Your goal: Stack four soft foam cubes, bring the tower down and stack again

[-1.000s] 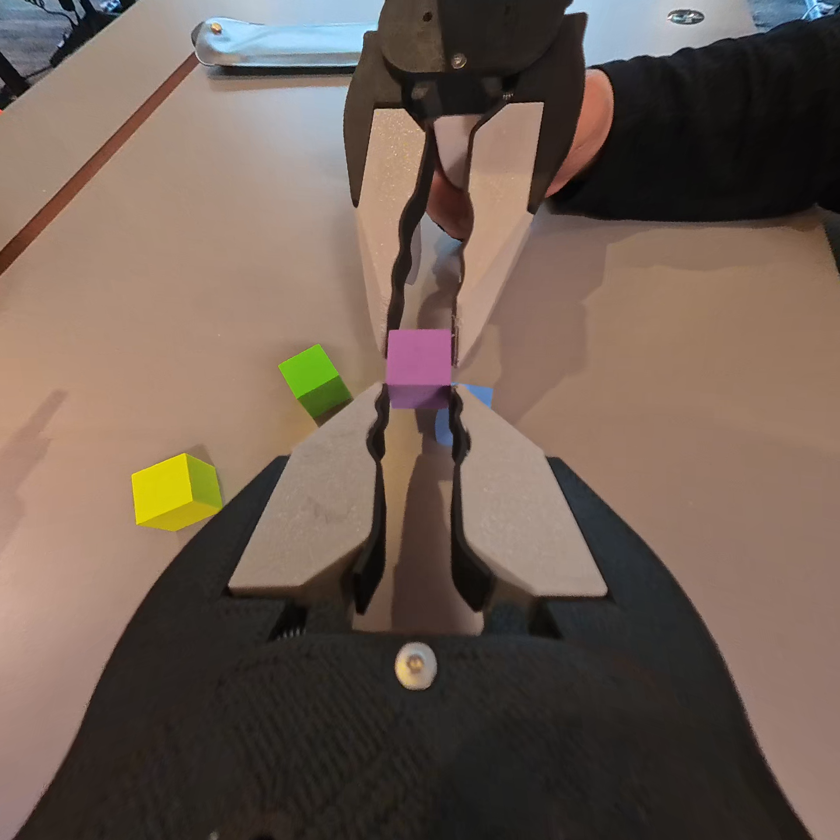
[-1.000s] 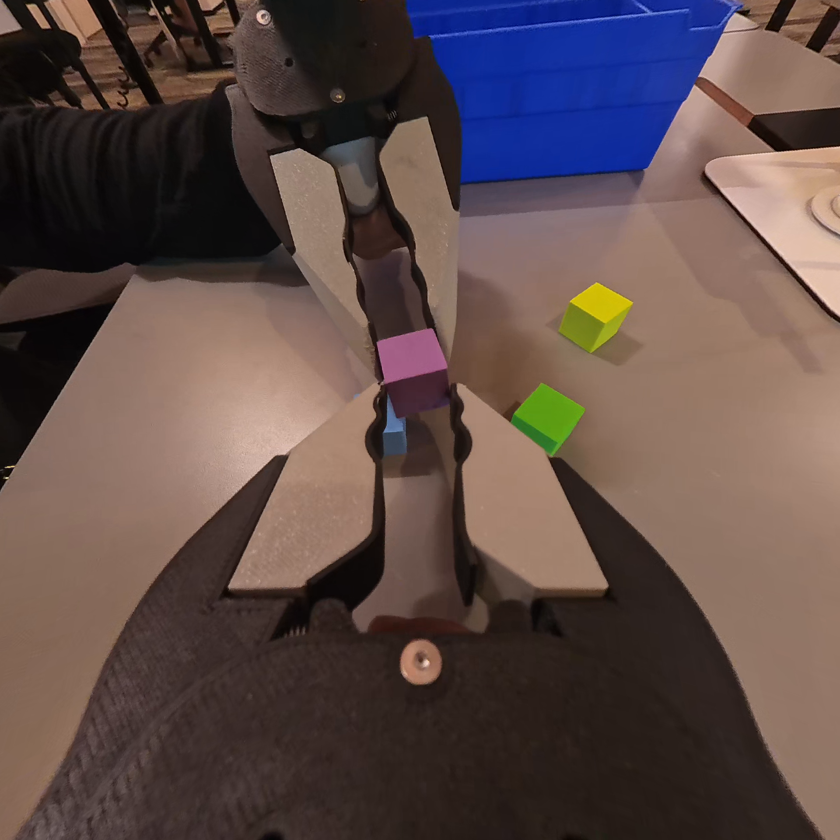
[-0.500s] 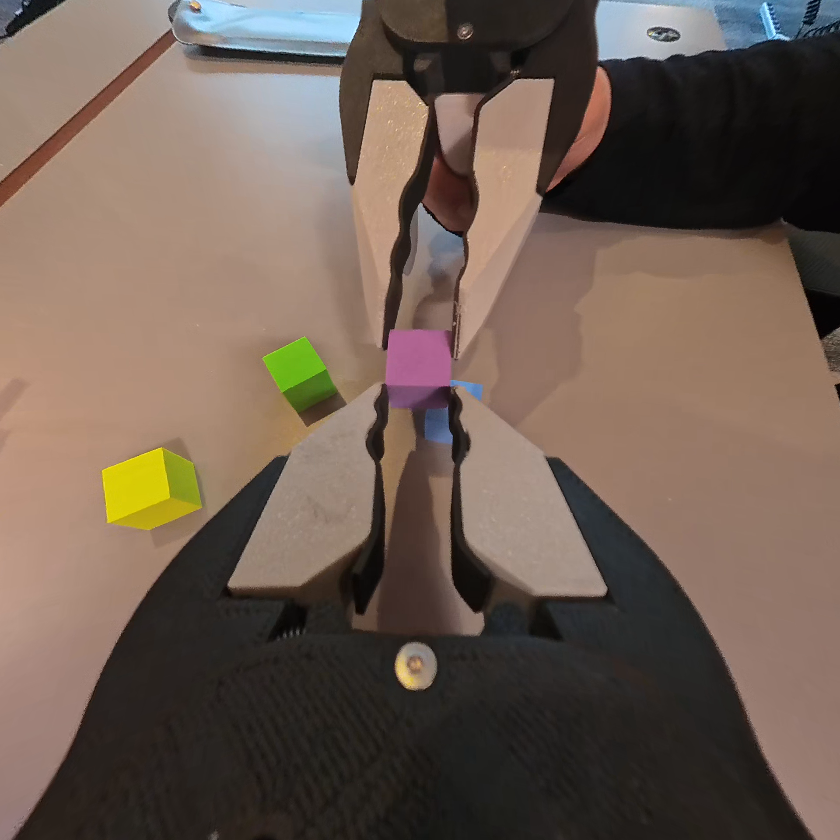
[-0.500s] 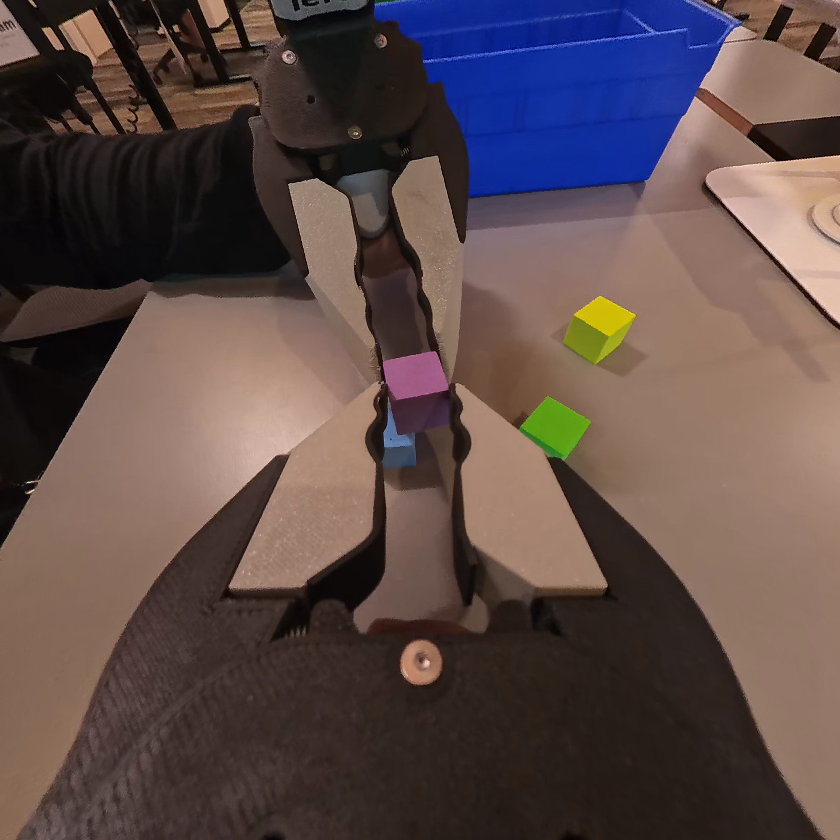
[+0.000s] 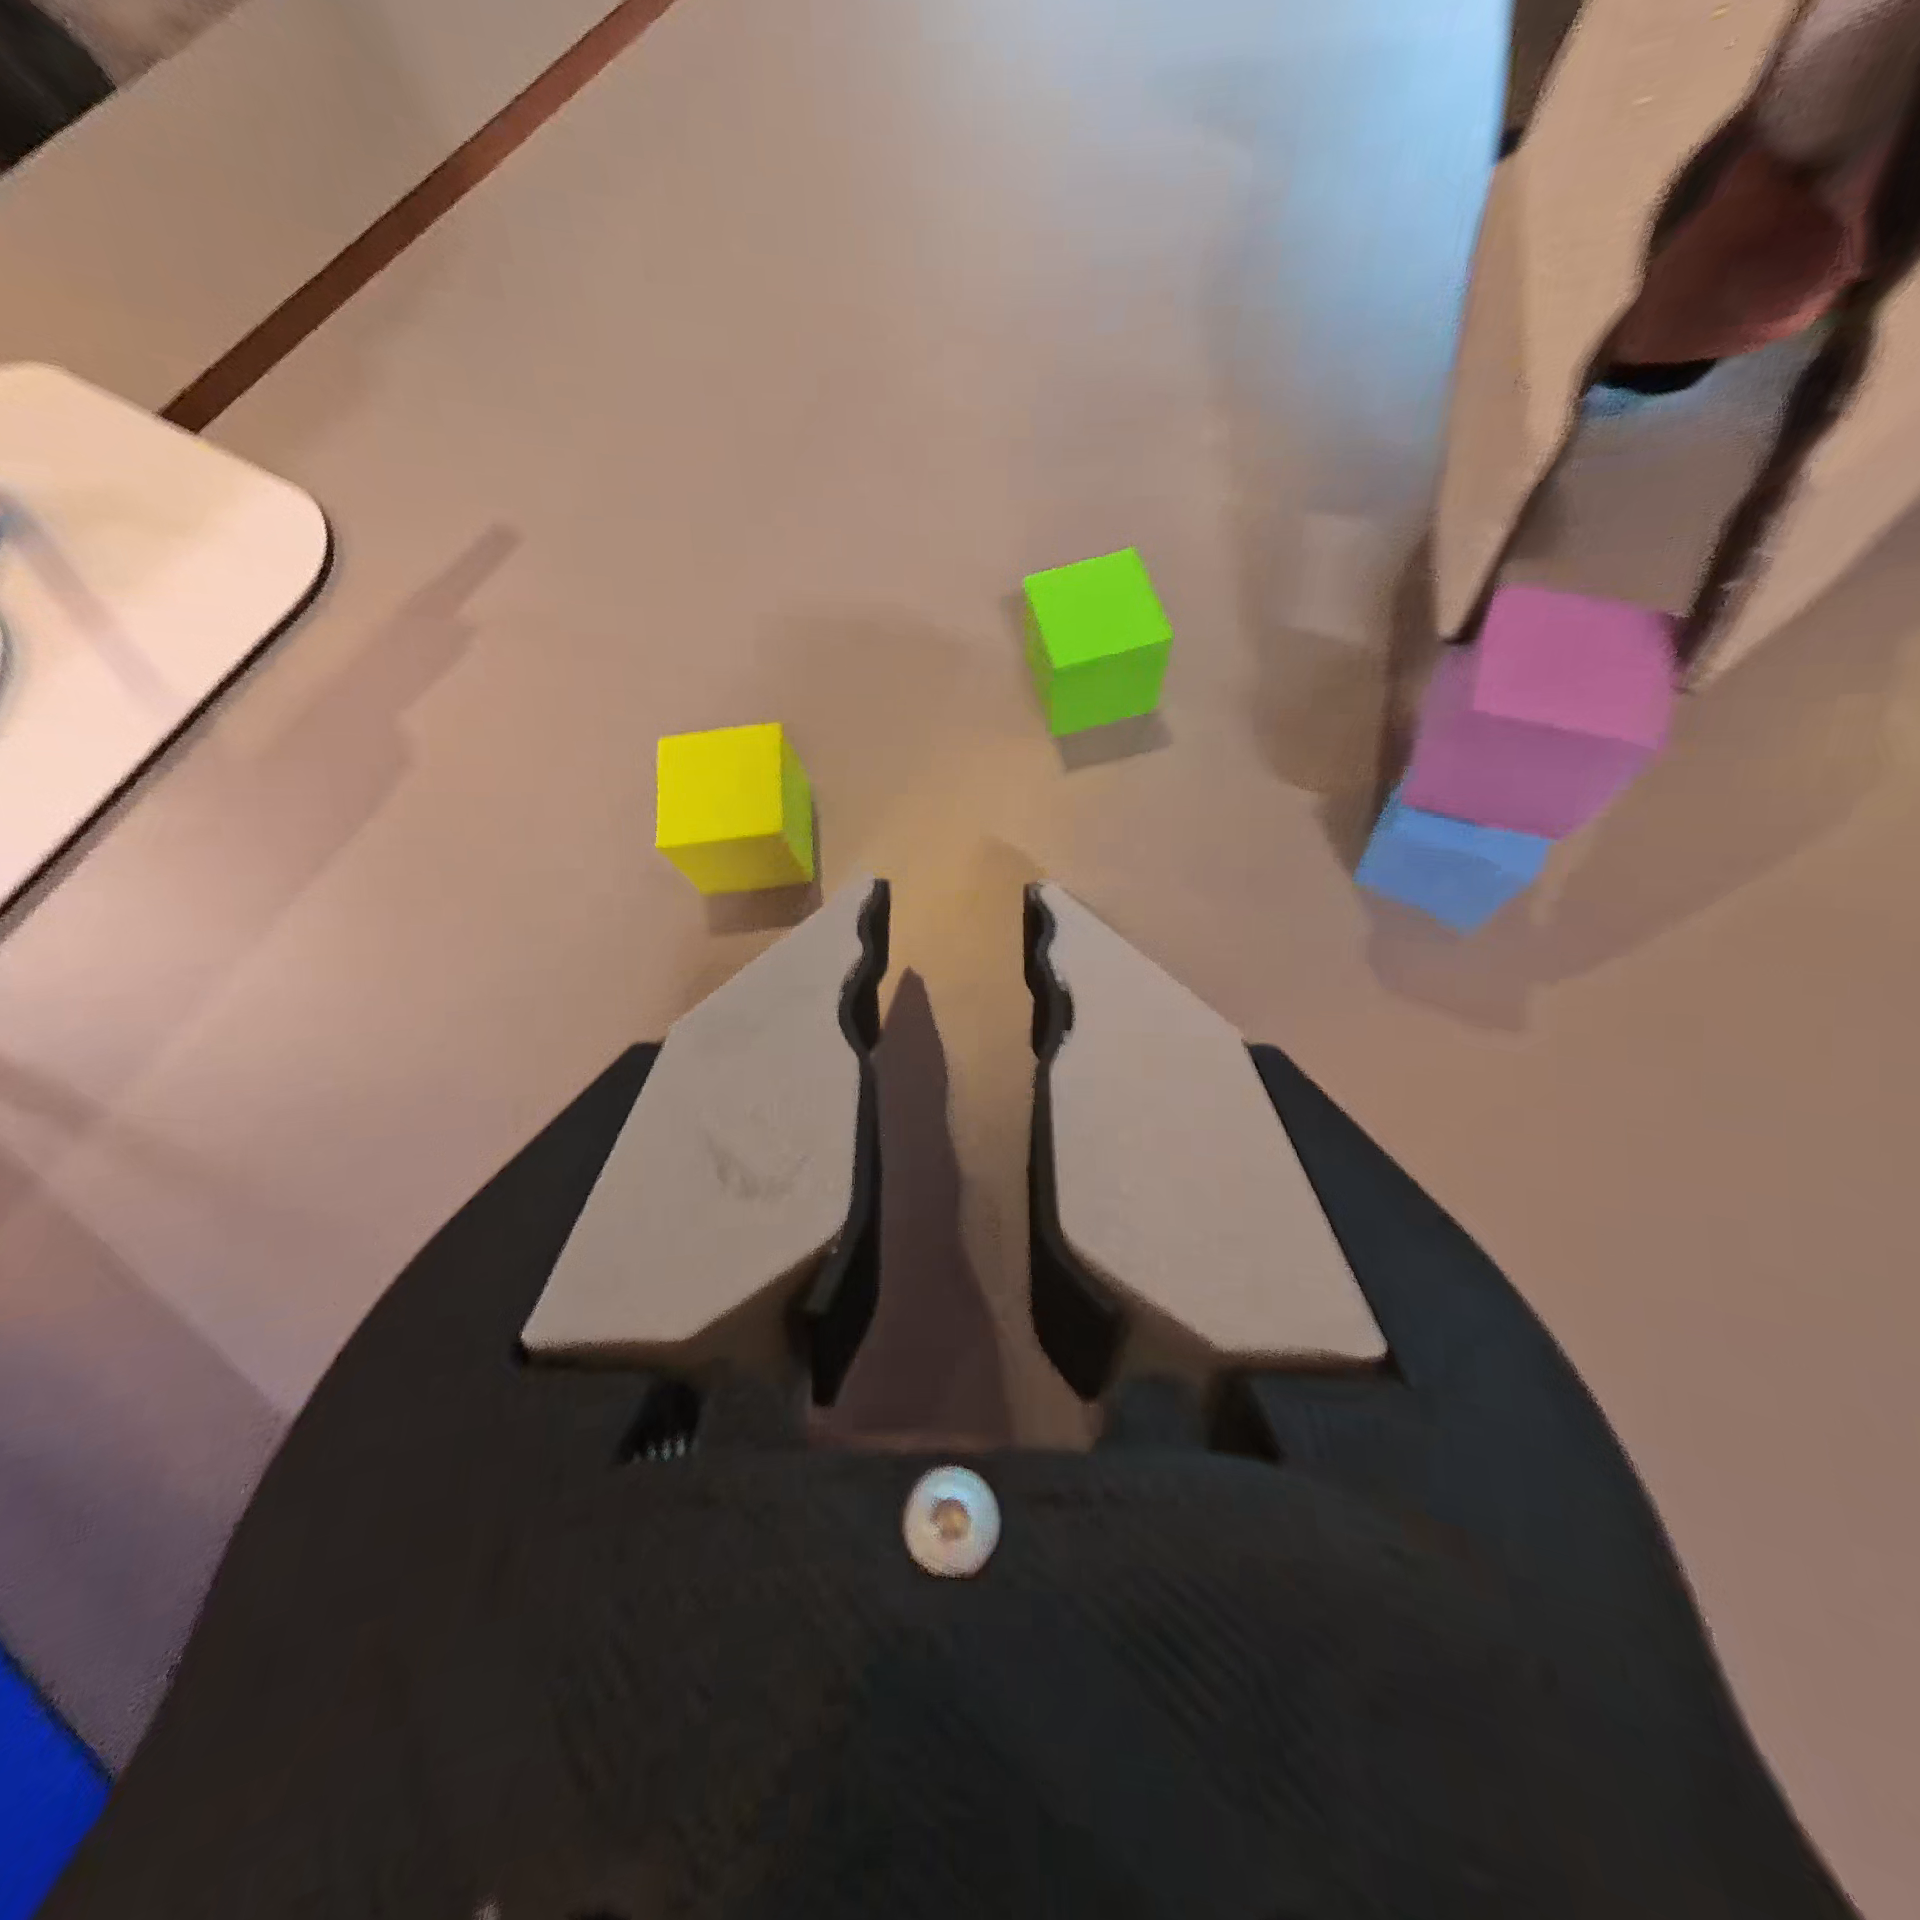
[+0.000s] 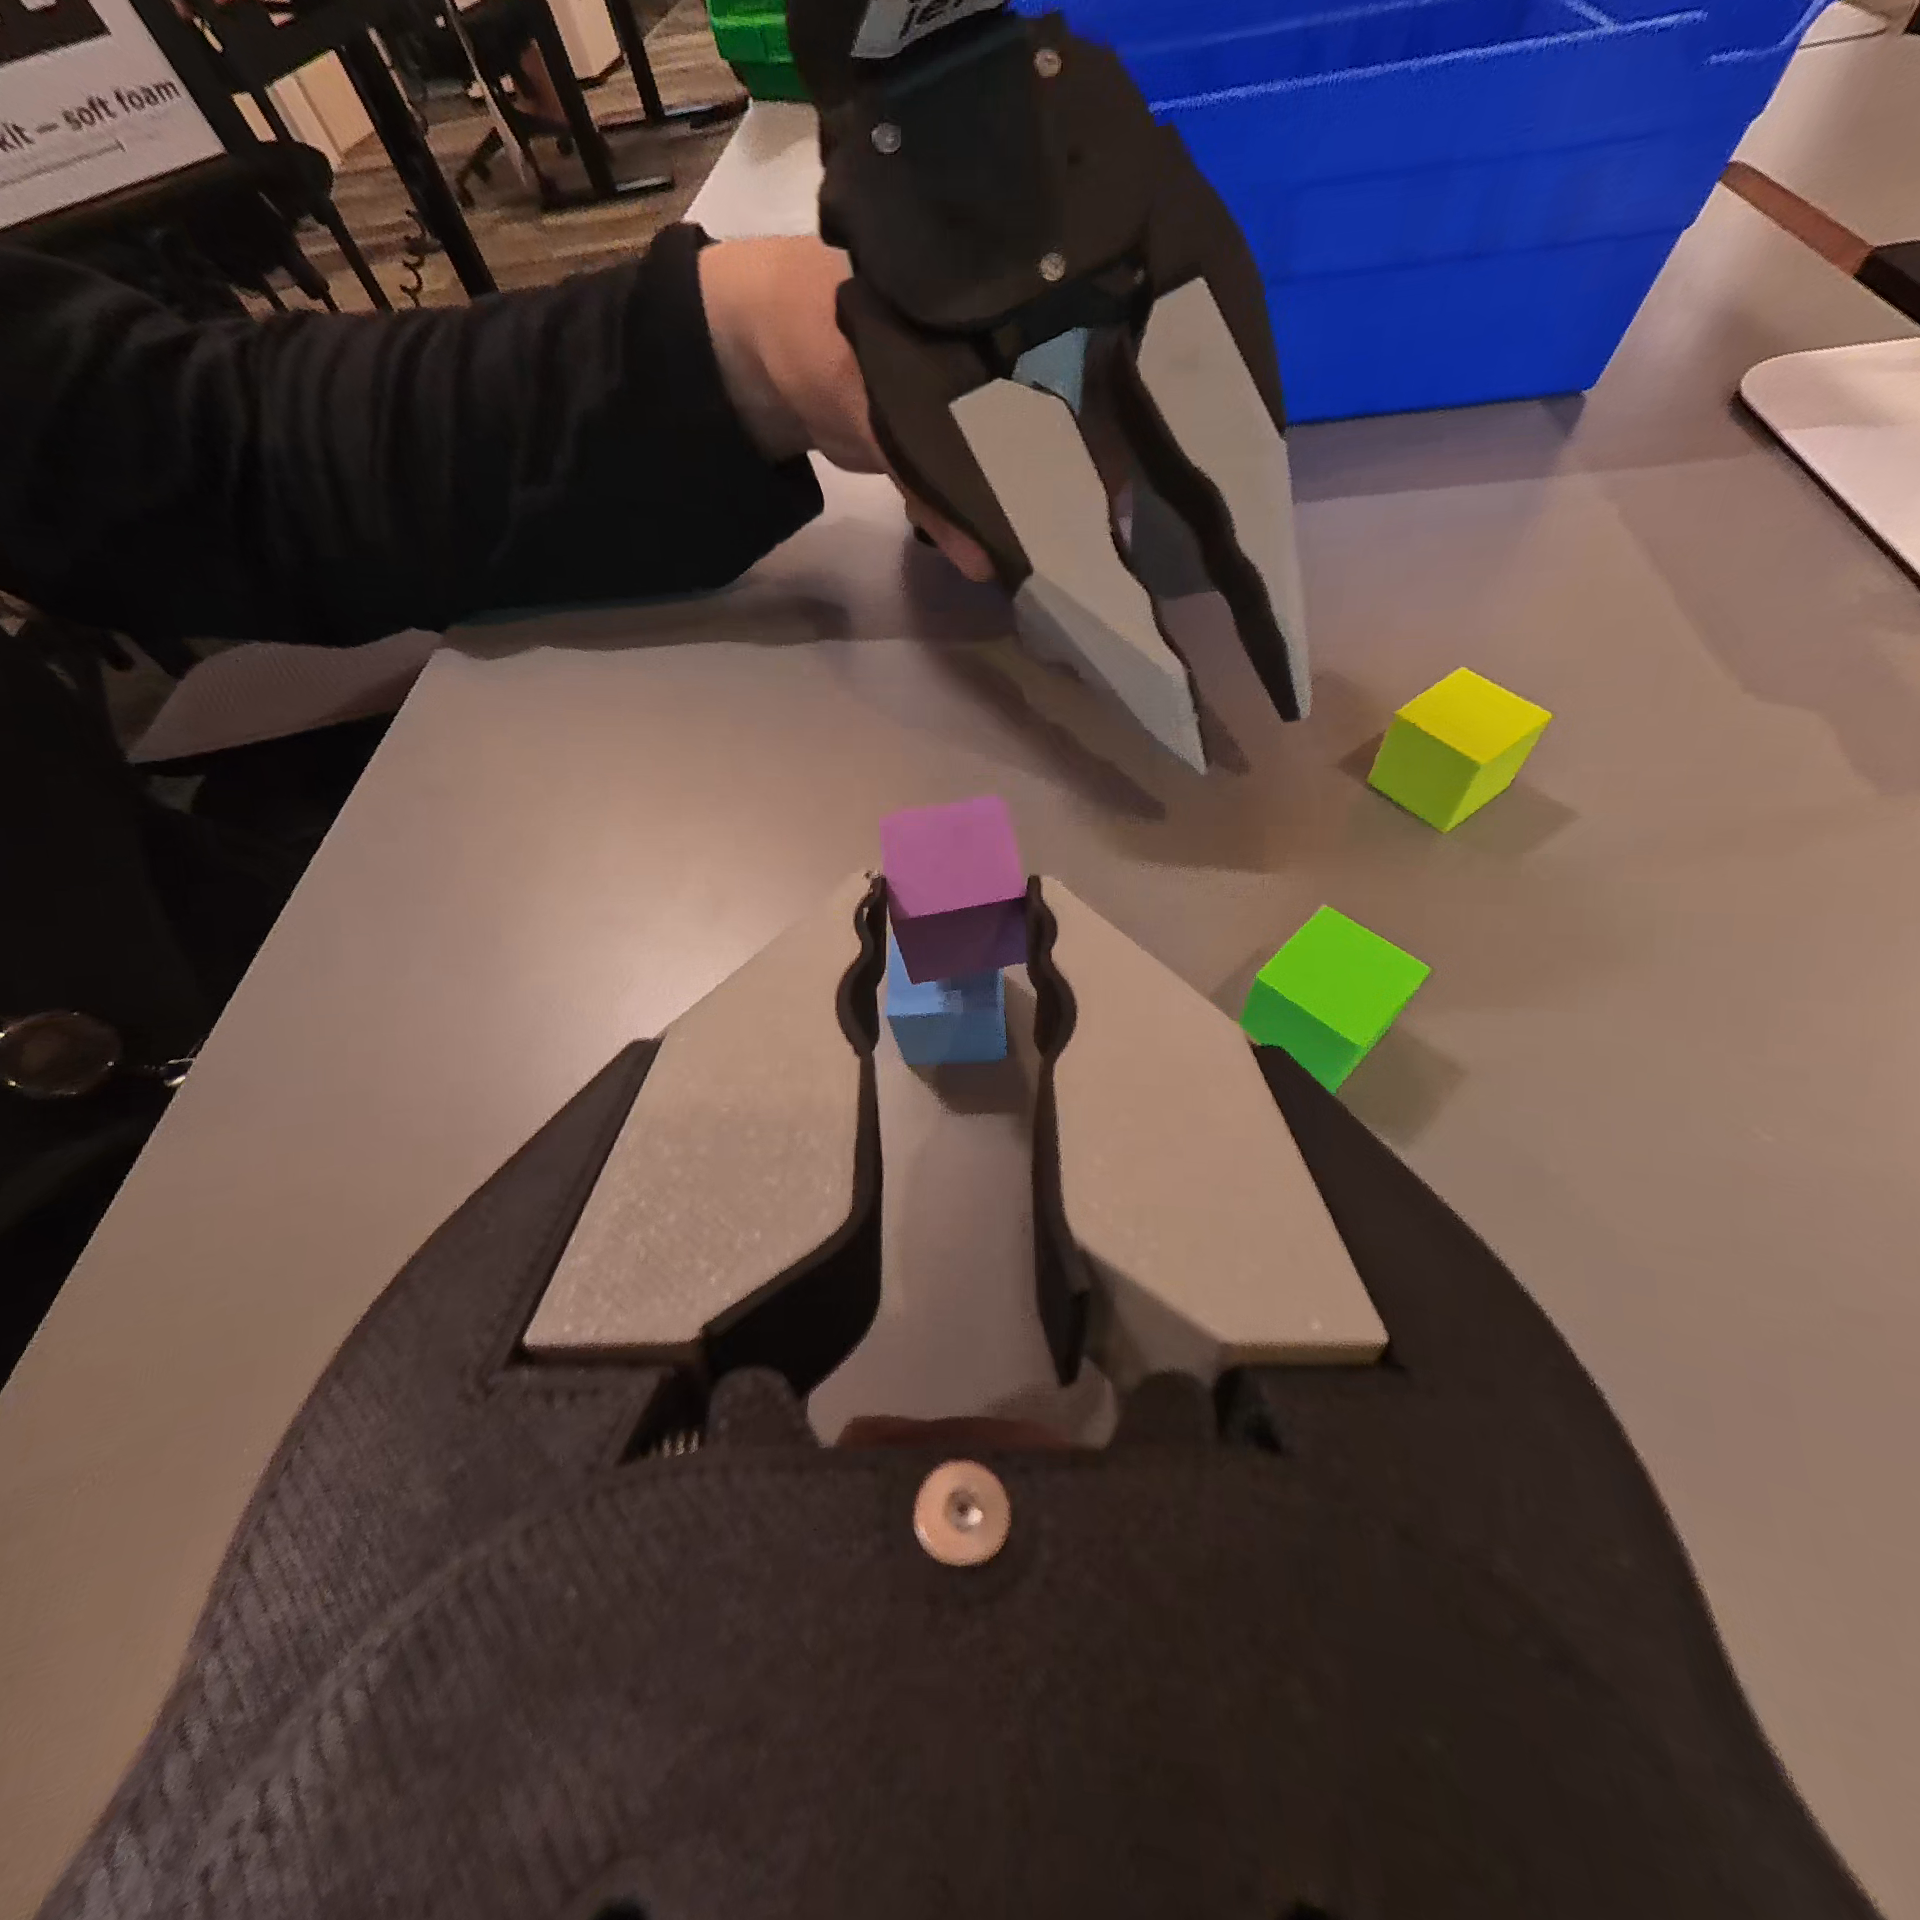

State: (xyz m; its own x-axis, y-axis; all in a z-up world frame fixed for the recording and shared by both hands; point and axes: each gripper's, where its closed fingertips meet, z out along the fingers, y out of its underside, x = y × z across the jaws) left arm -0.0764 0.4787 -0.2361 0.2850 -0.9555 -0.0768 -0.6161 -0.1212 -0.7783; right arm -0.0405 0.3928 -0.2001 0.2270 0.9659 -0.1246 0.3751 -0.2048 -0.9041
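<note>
Purple foam cube (image 6: 951, 852) sitting skewed atop blue cube (image 6: 945, 1023) mid-worktop (image 6: 582, 831), pinched by right tool (image 6: 954, 899), left tool (image 5: 954, 899) spread and empty, green cube (image 6: 1335, 987) and yellow cube (image 6: 1460, 743) loose to the right, blue bin (image 6: 1455, 197) far behind.

Blue cube (image 6: 948, 1023): in the right wrist view we see only its lower part; the purple cube (image 6: 951, 883) covers its top, and the finger edges crowd its sides.
Right gripper (image 5: 1579, 613): in the left wrist view it is motion-blurred and cut off by the top and right edges; we cannot tell whether its fingertips touch the purple cube.
Blue bin (image 6: 1455, 187): cut off by the top edge, with the left gripper (image 6: 1242, 727) covering its left end.
White board (image 5: 125, 582): cropped by the left edge; blurred.
Sign (image 6: 83, 104): cut off at the upper left corner.
Person's sleeve (image 6: 364, 436): runs off the left edge.
</note>
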